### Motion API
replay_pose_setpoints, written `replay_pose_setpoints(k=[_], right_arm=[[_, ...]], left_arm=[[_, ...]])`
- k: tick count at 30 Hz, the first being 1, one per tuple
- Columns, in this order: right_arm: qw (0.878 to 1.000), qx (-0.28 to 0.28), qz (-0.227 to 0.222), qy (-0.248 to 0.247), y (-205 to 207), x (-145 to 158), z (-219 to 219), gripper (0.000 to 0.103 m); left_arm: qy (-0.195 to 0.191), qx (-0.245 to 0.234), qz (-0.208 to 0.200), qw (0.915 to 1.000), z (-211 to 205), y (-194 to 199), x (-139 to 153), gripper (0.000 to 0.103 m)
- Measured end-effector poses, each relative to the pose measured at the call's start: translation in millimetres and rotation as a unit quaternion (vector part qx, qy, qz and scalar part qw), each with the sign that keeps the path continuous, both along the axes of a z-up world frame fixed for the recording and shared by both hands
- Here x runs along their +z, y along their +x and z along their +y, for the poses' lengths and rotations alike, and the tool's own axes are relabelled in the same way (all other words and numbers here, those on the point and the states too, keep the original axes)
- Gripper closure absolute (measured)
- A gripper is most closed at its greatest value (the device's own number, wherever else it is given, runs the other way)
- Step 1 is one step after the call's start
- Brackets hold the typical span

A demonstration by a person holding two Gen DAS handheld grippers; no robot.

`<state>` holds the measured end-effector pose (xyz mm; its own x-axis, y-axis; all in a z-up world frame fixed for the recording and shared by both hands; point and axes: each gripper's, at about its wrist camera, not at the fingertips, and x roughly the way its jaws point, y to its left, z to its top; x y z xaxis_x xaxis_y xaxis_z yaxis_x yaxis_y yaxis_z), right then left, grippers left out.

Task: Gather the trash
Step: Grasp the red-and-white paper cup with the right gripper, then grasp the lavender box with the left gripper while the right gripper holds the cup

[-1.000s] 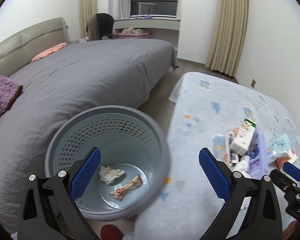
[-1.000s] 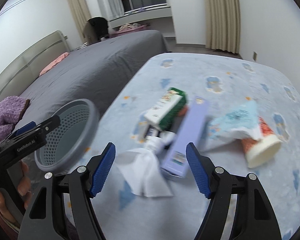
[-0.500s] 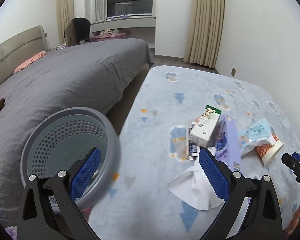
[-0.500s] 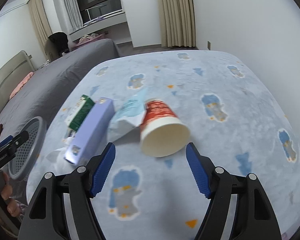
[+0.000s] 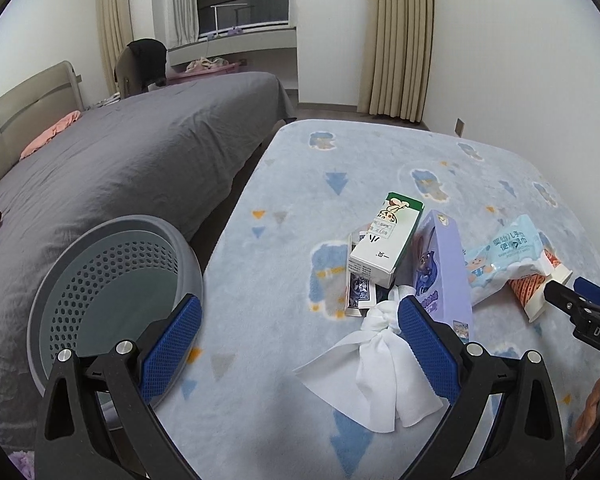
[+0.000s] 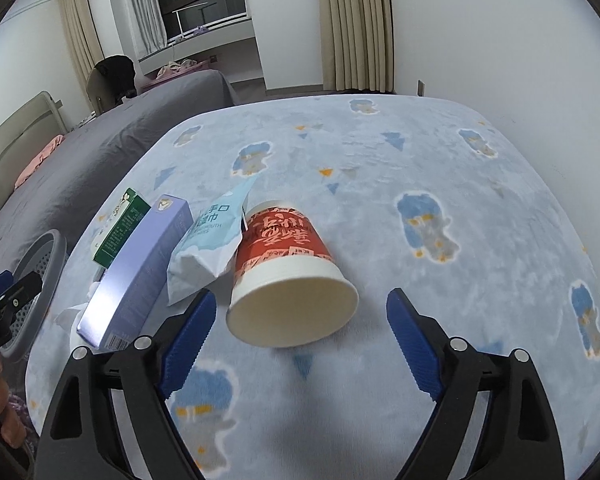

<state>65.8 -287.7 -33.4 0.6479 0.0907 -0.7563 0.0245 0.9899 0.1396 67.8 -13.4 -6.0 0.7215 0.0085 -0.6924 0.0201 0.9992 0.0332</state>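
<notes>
One red paper cup [image 6: 284, 264] lies on its side on the blue blanket [image 6: 440, 168], mouth toward the right gripper [image 6: 300, 334], whose spread fingers frame it. At its nine o'clock sit a wipes packet [image 6: 210, 240] and purple box [image 6: 140, 272]. Also spread, the left gripper [image 5: 300, 346] hovers over a white tissue [image 5: 380, 368], grey basket [image 5: 112, 280] at nine o'clock.

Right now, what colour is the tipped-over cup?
Red with a white rim, clearest in the right wrist view.

Trash is all bunched together on the blue blanket: red paper cup [image 6: 288, 276] tipped on its side, open mouth facing the camera, wipes packet [image 6: 210, 248] leaning on it, then a purple box [image 6: 140, 272], a green-white carton [image 5: 386, 238] and a crumpled white tissue [image 5: 380, 364]. Grey perforated bin [image 5: 112, 292] sits at the blanket's left edge.
</notes>
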Motion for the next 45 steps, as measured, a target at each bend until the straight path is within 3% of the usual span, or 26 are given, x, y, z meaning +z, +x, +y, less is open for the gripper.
replay_pose_setpoints(k=[10, 16, 18, 20, 34, 45], right_arm=[[0.999, 0.006, 0.033, -0.008, 31.1, -19.8, 4.5, 0.02], [1.0, 0.01, 0.017, -0.018, 31.1, -20.1, 7.7, 0.021], [1.0, 0.012, 0.017, -0.016, 29.7, -19.8, 7.1, 0.032], [1.0, 0.007, 0.016, -0.007, 27.2, -18.7, 3.6, 0.032], [0.998, -0.053, -0.017, 0.03, -45.4, 2.6, -41.0, 0.032], [0.998, -0.018, -0.029, 0.062, -69.1, 0.7, -46.3, 0.032]], left_arm=[[0.008, -0.004, 0.011, 0.9999, -6.6, 3.2, -6.6, 0.006], [0.011, -0.008, 0.017, 0.9998, -8.3, 4.6, -9.1, 0.006], [0.011, -0.01, 0.02, 0.9997, -9.1, 4.3, -10.3, 0.006], [0.009, -0.014, 0.022, 0.9996, -11.4, 4.1, -11.2, 0.006], [0.019, -0.05, 0.021, 0.9983, -47.3, -16.3, -13.2, 0.006], [0.022, -0.038, 0.034, 0.9985, -87.0, -9.7, -24.8, 0.006]])
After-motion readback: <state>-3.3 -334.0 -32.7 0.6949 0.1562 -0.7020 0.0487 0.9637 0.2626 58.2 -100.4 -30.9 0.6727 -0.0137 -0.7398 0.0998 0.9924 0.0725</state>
